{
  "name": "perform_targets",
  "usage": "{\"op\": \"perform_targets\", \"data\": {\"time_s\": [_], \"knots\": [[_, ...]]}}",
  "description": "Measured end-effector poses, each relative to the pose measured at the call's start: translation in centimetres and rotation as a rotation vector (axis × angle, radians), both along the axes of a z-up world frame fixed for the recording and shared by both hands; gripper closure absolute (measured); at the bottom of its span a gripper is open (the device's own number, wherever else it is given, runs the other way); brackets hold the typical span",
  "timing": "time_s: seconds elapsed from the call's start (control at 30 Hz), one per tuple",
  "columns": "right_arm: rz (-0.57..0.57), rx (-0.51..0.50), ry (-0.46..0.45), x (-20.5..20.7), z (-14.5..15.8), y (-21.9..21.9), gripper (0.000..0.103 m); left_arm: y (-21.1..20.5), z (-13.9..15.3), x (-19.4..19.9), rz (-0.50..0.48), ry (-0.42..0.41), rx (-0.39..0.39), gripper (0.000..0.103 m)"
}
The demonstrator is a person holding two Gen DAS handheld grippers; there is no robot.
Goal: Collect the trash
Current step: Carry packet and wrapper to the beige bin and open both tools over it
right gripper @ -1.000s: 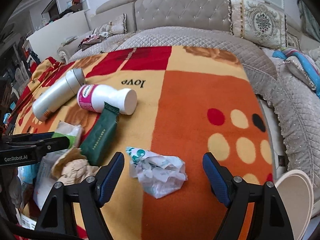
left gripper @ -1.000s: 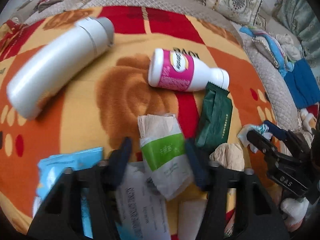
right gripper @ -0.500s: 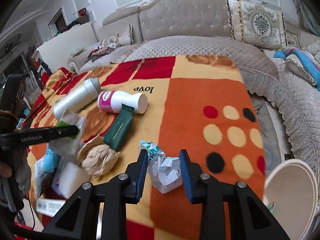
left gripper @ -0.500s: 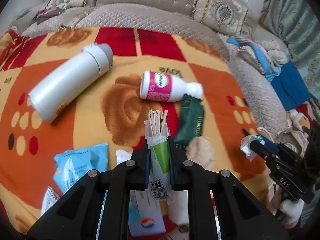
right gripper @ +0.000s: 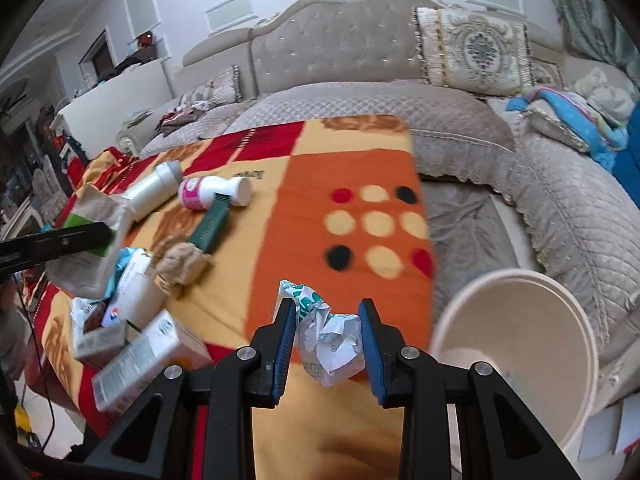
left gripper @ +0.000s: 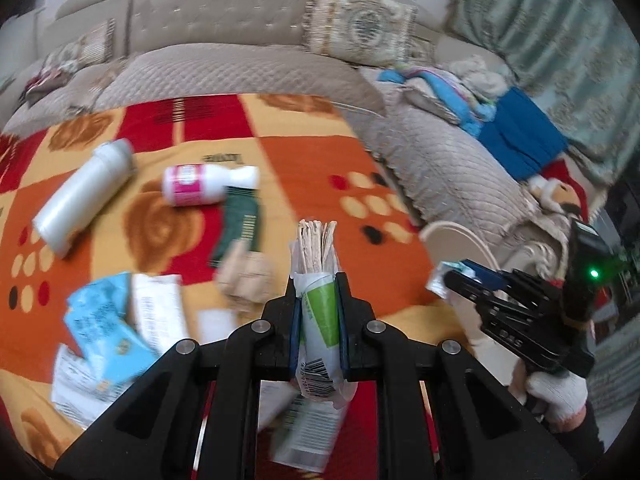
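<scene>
Two tools are in your hands, and both have changed since a second ago. Back then your left tool (left gripper: 318, 312) stood wide open around the tissue pack (left gripper: 320, 320) lying flat; its jaws closed, and now they pinch the pack tight and hold it up off the blanket (left gripper: 304, 160). Your right tool (right gripper: 325, 336) was open around the crumpled paper (right gripper: 330, 344); its jaws closed too, and now they squeeze the paper from both sides, lifted just beside the round bin (right gripper: 516, 352). The bin's rim shows far more now than before. The pack has a green band and a barcode, but its small words are too blurry to read. The blanket says "love". The black arm of the right tool, seen from the left camera, shows letters that look like "DAS". Still lying on the blanket you can count one white flask (left gripper: 82, 196), one pink and white bottle (left gripper: 208, 184), one dark green sachet (left gripper: 240, 224), one brown paper ball (left gripper: 246, 280) and one light blue packet (left gripper: 104, 328). Some small boxes sit near the blanket's edge, too blurry to count.
</scene>
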State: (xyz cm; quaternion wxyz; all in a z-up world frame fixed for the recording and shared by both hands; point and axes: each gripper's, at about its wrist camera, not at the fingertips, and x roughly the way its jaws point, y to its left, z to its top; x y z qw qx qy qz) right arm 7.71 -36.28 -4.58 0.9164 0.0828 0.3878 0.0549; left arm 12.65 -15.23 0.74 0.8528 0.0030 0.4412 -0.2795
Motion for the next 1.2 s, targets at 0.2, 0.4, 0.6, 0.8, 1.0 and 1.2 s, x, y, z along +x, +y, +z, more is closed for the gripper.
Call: {"op": "perform_targets", "data": {"time_s": [0.2, 0.4, 0.6, 0.8, 1.0, 1.2], "knots": [[-0.066, -0.004, 0.011, -2.7, -0.6, -3.6, 0.072, -4.8, -0.2, -2.4, -0.083, 0.008, -0.009, 0.091], [-0.142, -0.023, 0.03, -5.0, -1.5, -7.5, 0.072, -9.6, -1.2, -4.3, -0.15, 0.018, 0.012, 0.091], [-0.206, -0.001, 0.066, -6.1, -3.0, -11.1, 0.072, -13.4, -2.4, -5.2, -0.191, 0.03, 0.033, 0.091], [-0.254, 0.033, 0.1, -6.7, -4.7, -13.9, 0.072, -16.6, -3.8, -5.6, -0.212, 0.041, 0.053, 0.091], [-0.299, 0.07, 0.132, -6.9, -6.5, -16.1, 0.072, -19.1, -5.2, -5.4, -0.209, 0.063, 0.052, 0.091], [-0.357, 0.102, 0.156, -7.0, -7.7, -17.7, 0.053, -21.1, -6.3, -4.8, -0.208, 0.071, 0.008, 0.086]]}}
